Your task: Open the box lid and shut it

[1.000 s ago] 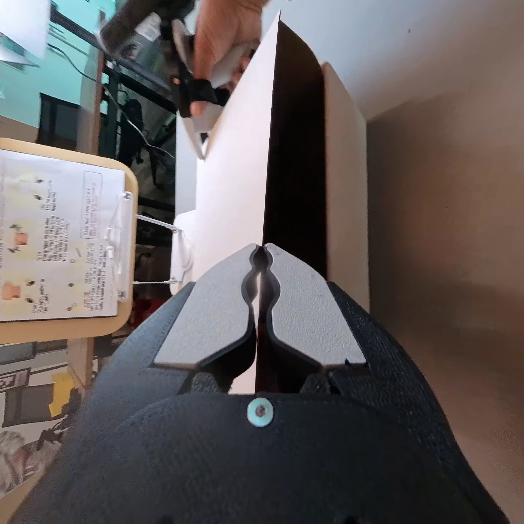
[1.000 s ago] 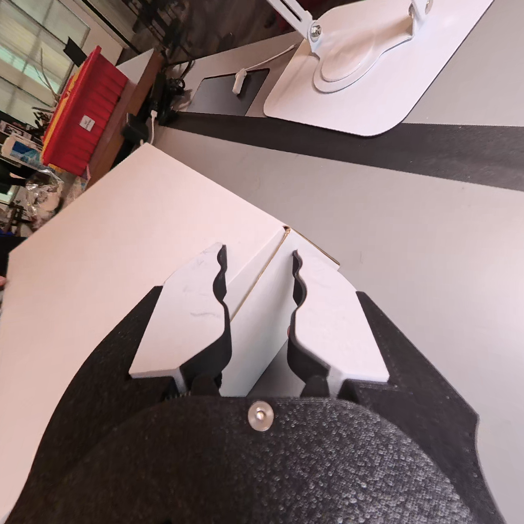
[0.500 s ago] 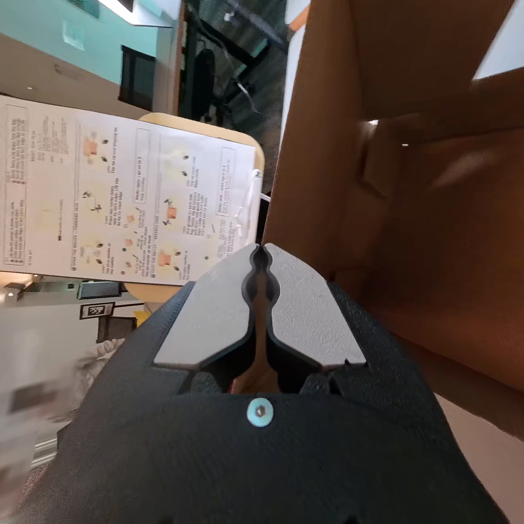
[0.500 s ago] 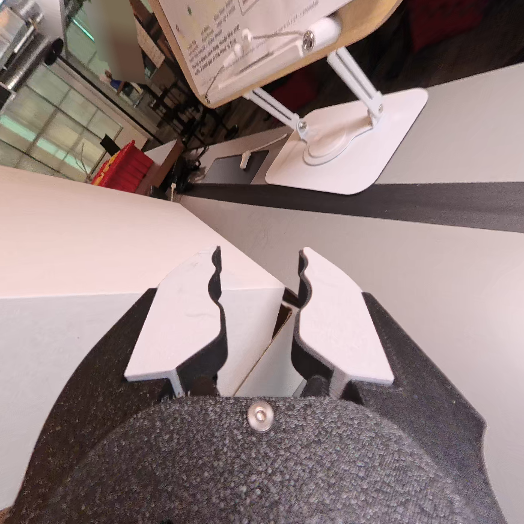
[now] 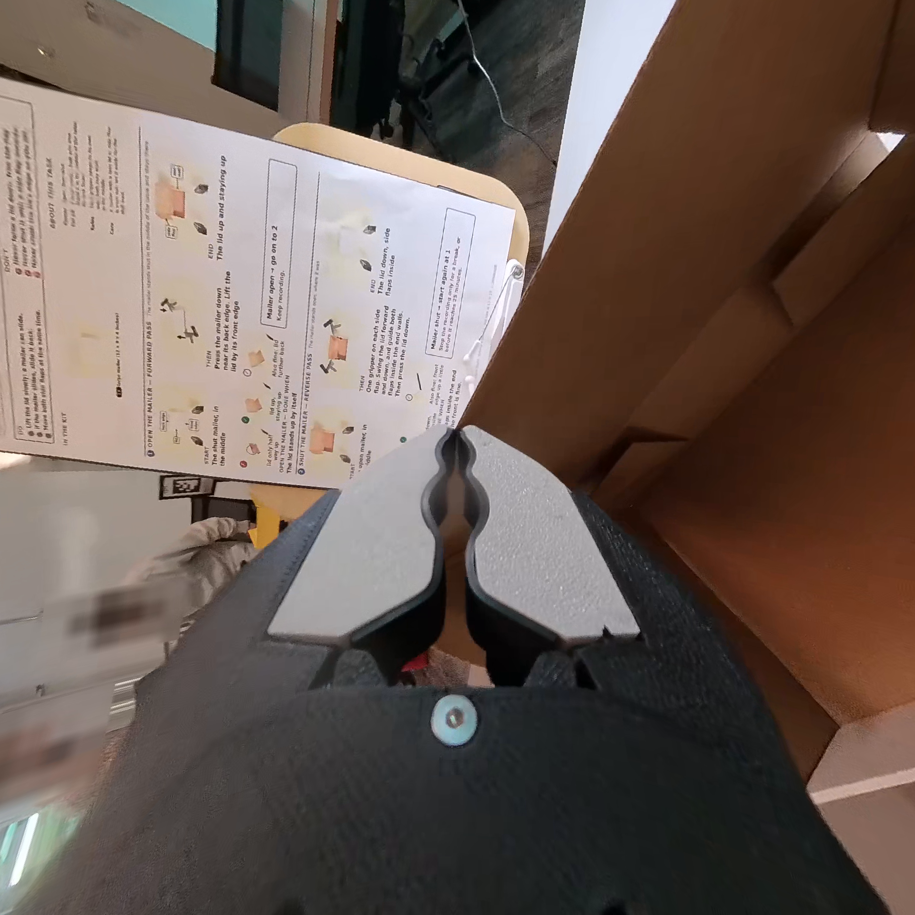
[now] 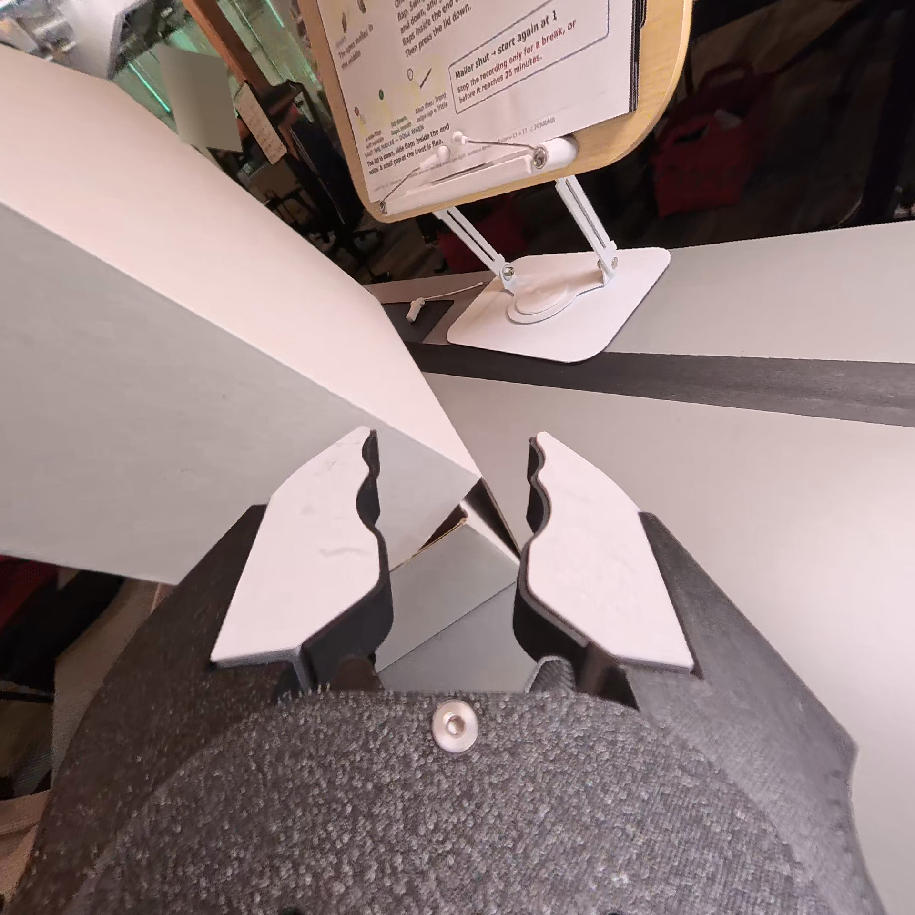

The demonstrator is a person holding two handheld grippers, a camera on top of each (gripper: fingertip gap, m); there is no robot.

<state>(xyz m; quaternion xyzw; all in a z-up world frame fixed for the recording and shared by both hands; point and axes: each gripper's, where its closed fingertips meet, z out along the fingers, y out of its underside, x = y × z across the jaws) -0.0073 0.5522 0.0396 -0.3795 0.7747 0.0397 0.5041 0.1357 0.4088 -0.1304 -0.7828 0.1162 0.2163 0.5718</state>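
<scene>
Two views: left wrist and right wrist, one gripper in each.
Left gripper (image 5: 453, 438): lower centre of its frame; grey fingers meet at the tips, with brown card showing in the slot behind them. Whether that card is actually pinched cannot be told.
Right gripper (image 6: 453, 440): lower centre of its frame; fingers spread wide, holding nothing, with a corner of the box lying between them.
Box (image 5: 742, 396): fills the right half of the left wrist view, brown inside, walls and folded flaps visible.
Box lid (image 6: 188, 307): raised, white outer face, running from the upper left of the right wrist view down to the gap between the fingers.
Printed sheet (image 5: 247, 297): white instruction page with small diagrams and text, upper left of the left wrist view, turned sideways; its wording is not recorded here.
Board (image 6: 653, 99): wooden, rounded corners, carries the sheet.
Stand (image 6: 559, 317): white, with two struts and a flat base; only the right wrist view shows it.
Table (image 6: 718, 495): grey, crossed by a dark band; only the right wrist view shows it.
Brands: none legible on the box or the grippers.
</scene>
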